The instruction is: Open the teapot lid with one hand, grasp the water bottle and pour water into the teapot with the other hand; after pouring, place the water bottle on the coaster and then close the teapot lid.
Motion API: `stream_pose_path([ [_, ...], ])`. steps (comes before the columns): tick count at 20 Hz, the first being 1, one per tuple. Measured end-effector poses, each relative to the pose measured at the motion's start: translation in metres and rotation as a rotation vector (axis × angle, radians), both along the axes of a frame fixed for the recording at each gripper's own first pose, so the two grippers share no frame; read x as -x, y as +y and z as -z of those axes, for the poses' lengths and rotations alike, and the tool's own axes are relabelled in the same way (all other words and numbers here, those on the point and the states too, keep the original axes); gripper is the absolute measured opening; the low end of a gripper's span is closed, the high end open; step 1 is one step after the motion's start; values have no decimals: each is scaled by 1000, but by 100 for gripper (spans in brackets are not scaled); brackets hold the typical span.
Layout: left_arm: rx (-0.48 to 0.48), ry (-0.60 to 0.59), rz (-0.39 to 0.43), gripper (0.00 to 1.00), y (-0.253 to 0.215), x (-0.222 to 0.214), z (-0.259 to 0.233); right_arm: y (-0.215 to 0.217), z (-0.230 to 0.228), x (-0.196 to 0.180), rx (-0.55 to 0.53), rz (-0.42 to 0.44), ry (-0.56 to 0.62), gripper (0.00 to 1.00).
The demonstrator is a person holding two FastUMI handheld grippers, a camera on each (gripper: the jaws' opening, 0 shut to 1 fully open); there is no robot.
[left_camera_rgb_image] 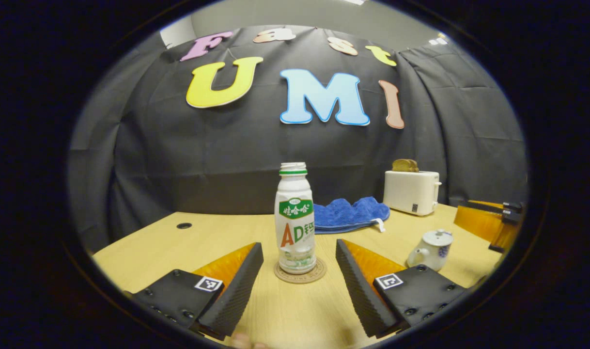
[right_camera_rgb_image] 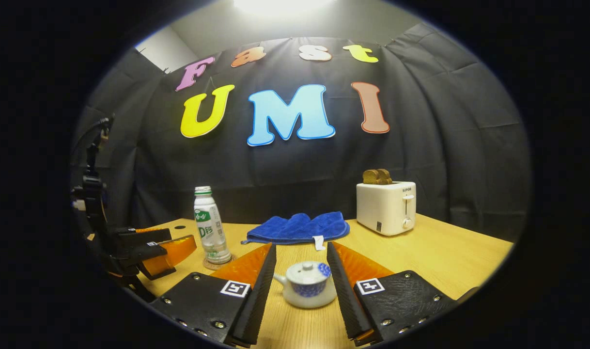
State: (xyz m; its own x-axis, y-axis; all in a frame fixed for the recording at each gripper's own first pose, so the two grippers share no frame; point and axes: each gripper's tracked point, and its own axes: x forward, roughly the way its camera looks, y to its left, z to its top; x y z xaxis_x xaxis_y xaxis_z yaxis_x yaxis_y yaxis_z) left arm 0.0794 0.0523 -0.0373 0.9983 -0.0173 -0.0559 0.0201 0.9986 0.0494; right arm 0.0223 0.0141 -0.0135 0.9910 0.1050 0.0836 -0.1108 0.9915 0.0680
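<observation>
The teapot [right_camera_rgb_image: 307,285] is seen standing on the desk [right_camera_rgb_image: 445,261] with its lid [right_camera_rgb_image: 306,271] seated, framed between the spread fingers of the right gripper [right_camera_rgb_image: 301,286], which do not touch it. The water bottle [left_camera_rgb_image: 295,220] is seen upright on the coaster [left_camera_rgb_image: 300,272], ahead of the left gripper [left_camera_rgb_image: 300,281], whose fingers are likewise held apart and grasp nothing. Either nothing has been started or all is done; which cannot be told. Behind lie a blue cloth [right_camera_rgb_image: 297,228] and a toaster [right_camera_rgb_image: 386,207] holding bread [right_camera_rgb_image: 377,176]. The wooden desk is enclosed by a black cloth wall.
</observation>
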Motion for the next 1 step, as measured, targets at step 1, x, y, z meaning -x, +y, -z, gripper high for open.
stream_pose_path([
  [1,11,-7,7,100,-8,14,-1,2,7,8,-1,-2,12,65],
])
